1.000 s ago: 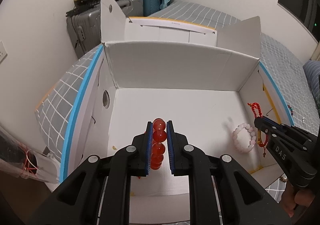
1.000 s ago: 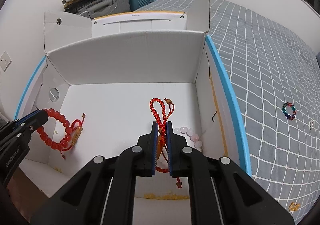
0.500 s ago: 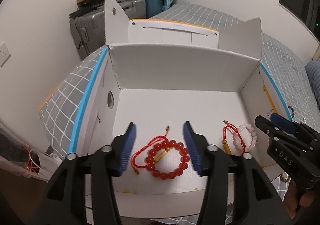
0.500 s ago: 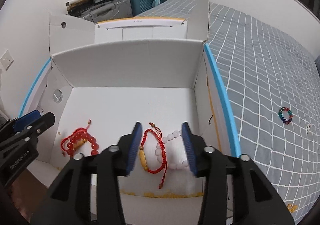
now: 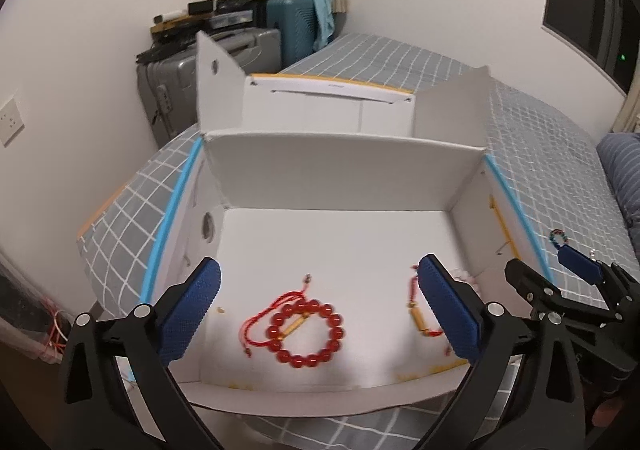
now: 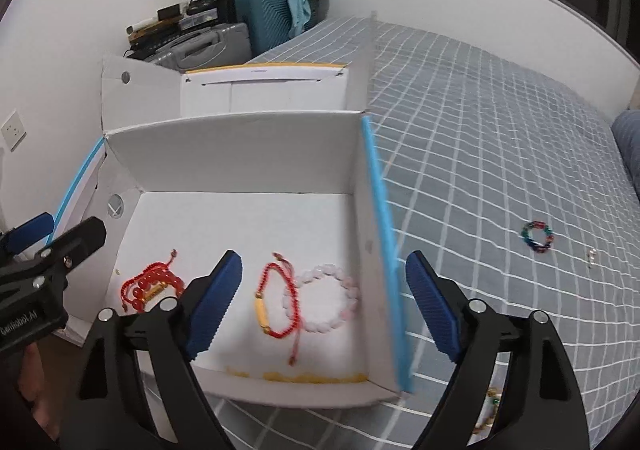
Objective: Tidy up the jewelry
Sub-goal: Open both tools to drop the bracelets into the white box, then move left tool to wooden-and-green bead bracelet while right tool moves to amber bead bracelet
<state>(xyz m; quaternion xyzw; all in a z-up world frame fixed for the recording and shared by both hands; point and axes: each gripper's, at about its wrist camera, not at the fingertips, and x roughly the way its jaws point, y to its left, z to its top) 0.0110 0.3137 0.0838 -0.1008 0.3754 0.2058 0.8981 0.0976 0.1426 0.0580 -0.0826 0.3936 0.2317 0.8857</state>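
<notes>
A white cardboard box lies open on the grey checked bed. On its floor lie a red bead bracelet on a red cord bracelet, another red cord bracelet with a gold tube, and a pale pink bead bracelet. My left gripper is open and empty above the box's near edge. My right gripper is open and empty above the box's near right corner. A multicoloured bead bracelet lies on the bed right of the box.
The box flaps stand up at the back. Suitcases with clutter stand against the wall behind. A small pale item lies on the bed near the multicoloured bracelet. A gold and green piece shows by my right finger.
Both grippers opened and dropped their bracelets into the box a second ago. Since then both have opened wider and drawn back and up from the box.
</notes>
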